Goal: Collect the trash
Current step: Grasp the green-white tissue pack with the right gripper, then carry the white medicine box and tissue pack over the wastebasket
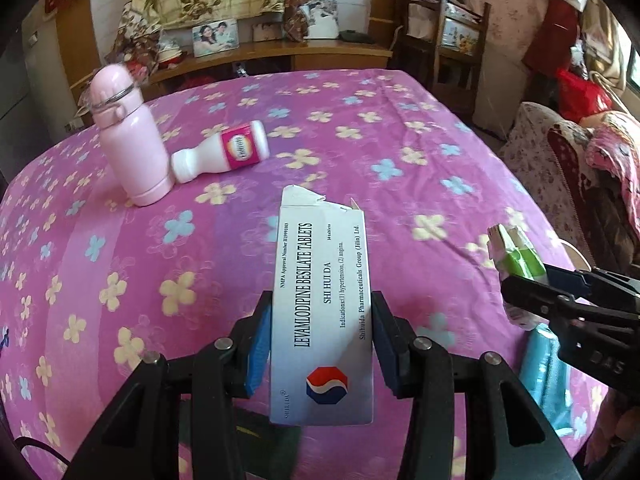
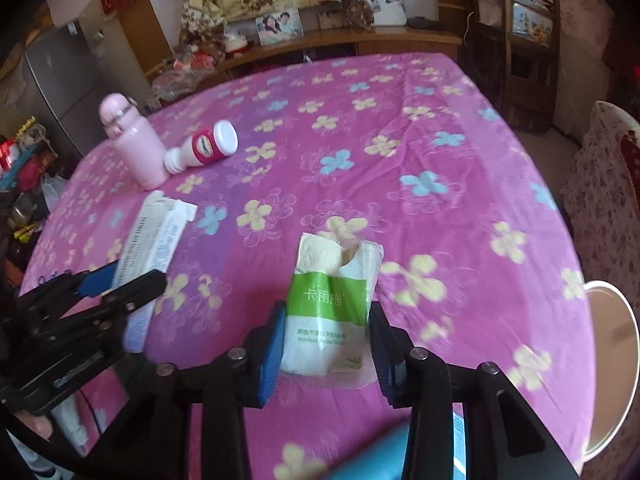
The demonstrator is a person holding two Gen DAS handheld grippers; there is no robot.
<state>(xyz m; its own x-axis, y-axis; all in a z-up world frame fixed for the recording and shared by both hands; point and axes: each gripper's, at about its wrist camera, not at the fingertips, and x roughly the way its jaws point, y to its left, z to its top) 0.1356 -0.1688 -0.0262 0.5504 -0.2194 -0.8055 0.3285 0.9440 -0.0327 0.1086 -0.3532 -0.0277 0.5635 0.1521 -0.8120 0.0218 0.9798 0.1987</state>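
My left gripper (image 1: pixel 322 344) is shut on a white tablet box (image 1: pixel 324 280) with a torn top flap, held above the pink flowered tablecloth (image 1: pixel 360 132). My right gripper (image 2: pixel 328 344) is shut on a green-and-white tissue pack (image 2: pixel 332 304), its pads pressing both sides. In the left wrist view the right gripper (image 1: pixel 524 280) shows at the right edge with the tissue pack (image 1: pixel 516 252). The right wrist view shows the left gripper (image 2: pixel 136 276) and tablet box (image 2: pixel 156 236) on its left. A white bottle (image 1: pixel 224 152) with a pink label lies on its side.
A pink flask (image 1: pixel 128 140) stands upright beside the lying bottle at the table's far left. A blue object (image 1: pixel 548 376) sits near the front right edge. A white round rim (image 2: pixel 626 320) shows beyond the table's right side. Chairs and cluttered furniture surround the table.
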